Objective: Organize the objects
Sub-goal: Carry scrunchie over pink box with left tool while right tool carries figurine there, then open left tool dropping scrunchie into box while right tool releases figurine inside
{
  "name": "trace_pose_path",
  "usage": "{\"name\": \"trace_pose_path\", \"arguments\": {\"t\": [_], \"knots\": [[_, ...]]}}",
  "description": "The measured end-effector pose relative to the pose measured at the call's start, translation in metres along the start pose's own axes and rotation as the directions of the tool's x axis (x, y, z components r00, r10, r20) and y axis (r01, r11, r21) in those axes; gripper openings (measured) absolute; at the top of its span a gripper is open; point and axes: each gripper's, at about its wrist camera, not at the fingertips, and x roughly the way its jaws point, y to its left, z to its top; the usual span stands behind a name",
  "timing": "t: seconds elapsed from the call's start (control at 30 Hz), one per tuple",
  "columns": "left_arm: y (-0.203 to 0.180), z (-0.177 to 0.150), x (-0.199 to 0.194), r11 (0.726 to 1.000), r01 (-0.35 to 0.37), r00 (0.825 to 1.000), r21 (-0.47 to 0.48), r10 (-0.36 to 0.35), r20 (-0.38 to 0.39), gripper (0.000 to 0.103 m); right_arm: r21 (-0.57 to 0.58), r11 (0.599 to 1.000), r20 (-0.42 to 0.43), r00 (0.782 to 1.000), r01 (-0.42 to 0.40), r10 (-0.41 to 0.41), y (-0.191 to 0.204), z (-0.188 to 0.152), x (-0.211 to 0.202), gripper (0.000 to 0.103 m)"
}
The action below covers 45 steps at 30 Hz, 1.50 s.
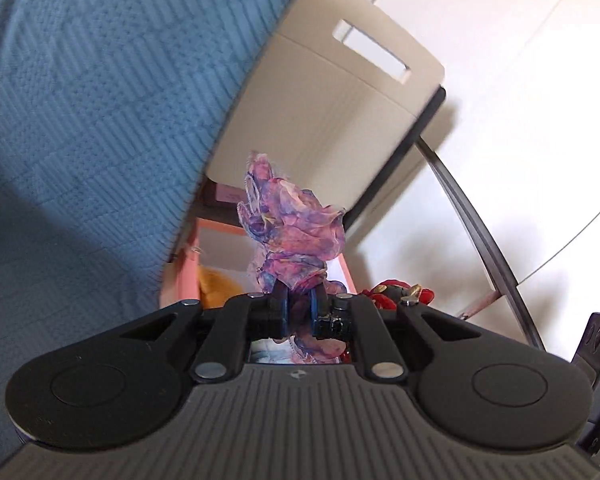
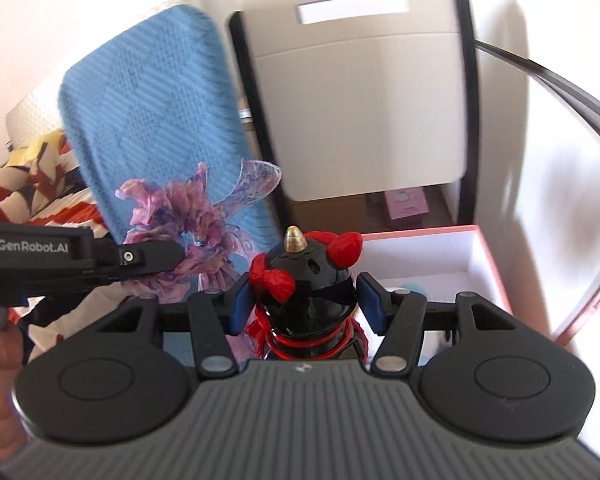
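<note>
Right wrist view: the right gripper [image 2: 306, 300] has its jaws about half open and closed on a glossy black figurine [image 2: 312, 292] with red horns, a red bow and a small gold spike on top; the blue pads sit on either side of its rounded head. It looks hard, smooth and probably slippery, likely breakable at the horns and spike, so the hold belongs on the broad head or body, not on the trim. The left gripper [image 2: 180, 258] comes in from the left, jaws pinched nearly closed on a crumpled purple-pink sheer fabric piece [image 2: 188, 216]; left wrist view confirms the fabric [image 1: 292, 224] bunched between the pads and fanning up above them. That one reads as very light, soft and floppy, no crush risk, but loose edges could snag or slip out. Both items are carried in the air, close beside each other. Ahead and to the right of the figurine is an open pink-rimmed box [image 2: 496, 256] with white walls, the likely drop spot by judgement. A beige chair back [image 2: 364, 92] and blue knit cover [image 2: 148, 92] crowd the far and left sides; room looks freer to the right.
</note>
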Motion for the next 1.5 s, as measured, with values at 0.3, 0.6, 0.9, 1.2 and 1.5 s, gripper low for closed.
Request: {"name": "trace_pose_path", "arguments": {"t": [0.3,0.6,0.9,1.2,1.5], "knots": [[-0.011,-0.025,0.067,1.0,-0.002,0.993,0.011,0.004,-0.118,0.012,0.067,0.992,-0.069,0.993,0.104,-0.1,-0.069,-0.016,0.024,0.058],[0.002,-0.056,0.116,0.997,-0.071,0.971,0.023,0.074,-0.227,0.013,0.086,0.986,-0.178,0.976,0.141,-0.124,-0.106,-0.048,0.068,0.058],[0.009,-0.08,0.146,0.994,-0.101,0.948,0.04,0.108,-0.3,0.013,0.102,0.982,-0.25,0.959,0.162,-0.132,-0.128,-0.08,0.101,0.059],[-0.002,-0.065,0.134,0.985,-0.139,0.945,0.098,0.162,-0.284,0.072,0.141,0.968,-0.257,0.952,0.209,-0.168,-0.139,-0.073,0.097,0.08],[-0.013,-0.035,0.075,0.988,-0.123,0.977,0.09,0.137,-0.166,0.085,0.192,0.966,-0.176,0.974,0.176,-0.142,-0.126,-0.038,0.054,0.086]]}}
